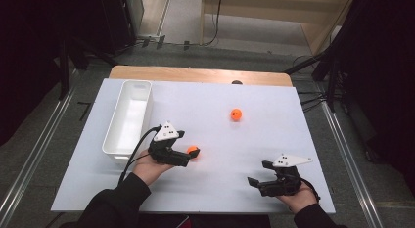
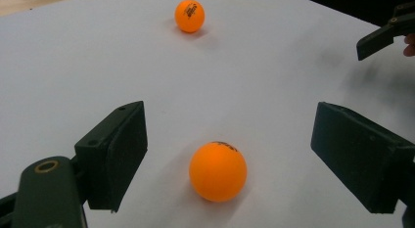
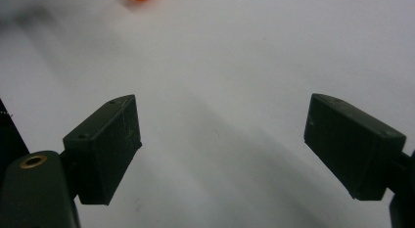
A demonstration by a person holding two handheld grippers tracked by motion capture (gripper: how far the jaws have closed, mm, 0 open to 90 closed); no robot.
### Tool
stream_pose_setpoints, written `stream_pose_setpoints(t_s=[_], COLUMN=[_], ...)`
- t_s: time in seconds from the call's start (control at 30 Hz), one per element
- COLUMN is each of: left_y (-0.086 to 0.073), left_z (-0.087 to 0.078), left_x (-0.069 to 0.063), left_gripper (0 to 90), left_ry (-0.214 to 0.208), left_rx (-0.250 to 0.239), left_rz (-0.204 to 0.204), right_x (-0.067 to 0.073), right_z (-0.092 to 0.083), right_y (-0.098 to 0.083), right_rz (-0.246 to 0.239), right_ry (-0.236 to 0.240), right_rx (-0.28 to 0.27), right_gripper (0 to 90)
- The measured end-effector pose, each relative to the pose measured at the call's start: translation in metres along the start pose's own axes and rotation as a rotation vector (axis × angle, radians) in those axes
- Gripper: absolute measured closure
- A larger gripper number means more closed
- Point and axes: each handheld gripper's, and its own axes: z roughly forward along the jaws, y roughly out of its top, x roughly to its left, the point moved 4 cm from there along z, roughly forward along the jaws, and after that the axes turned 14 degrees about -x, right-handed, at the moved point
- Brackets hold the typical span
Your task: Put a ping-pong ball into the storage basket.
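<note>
A white bin (image 1: 128, 118) lies at the left of the white tabletop (image 1: 220, 189), long side running away from the person. Just right of its near end, the left gripper (image 1: 188, 148) is held low over the tabletop with its jaws wide apart; the near ball (image 2: 218, 171) sits on the tabletop between them, touching neither pad. In the high view the same ball (image 1: 193, 151) shows at the gripper's tip. The far ball (image 1: 236, 114), also orange, lies alone toward the middle of the tabletop, well apart from both grippers. At the near right, the right gripper (image 1: 258, 173) hovers with its jaws wide apart over bare tabletop, nothing between them
</note>
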Motion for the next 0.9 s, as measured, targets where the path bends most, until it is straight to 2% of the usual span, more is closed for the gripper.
stream_pose_setpoints(t_s=[0.33,0.57,0.77,0.9], left_y=[0.006,0.009,0.009,0.009], left_z=[0.013,0.020,0.027,0.026], left_x=[0.004,0.006,0.007,0.008], left_gripper=[13.8,13.9,13.9,13.9], left_ry=[0.002,0.003,0.005,0.014], left_rx=[-0.012,-0.008,-0.026,-0.027], left_rz=[-0.019,-0.009,-0.034,-0.030], right_x=[0.000,0.000,0.000,0.001], right_z=[0.001,0.001,0.000,0.000], right_y=[0.000,0.000,0.000,0.000], right_rz=[-0.003,-0.003,-0.001,0.002], right_ry=[0.004,0.006,0.009,0.009], right_rx=[0.001,0.000,-0.004,-0.002], right_gripper=[12.1,12.2,12.2,12.2])
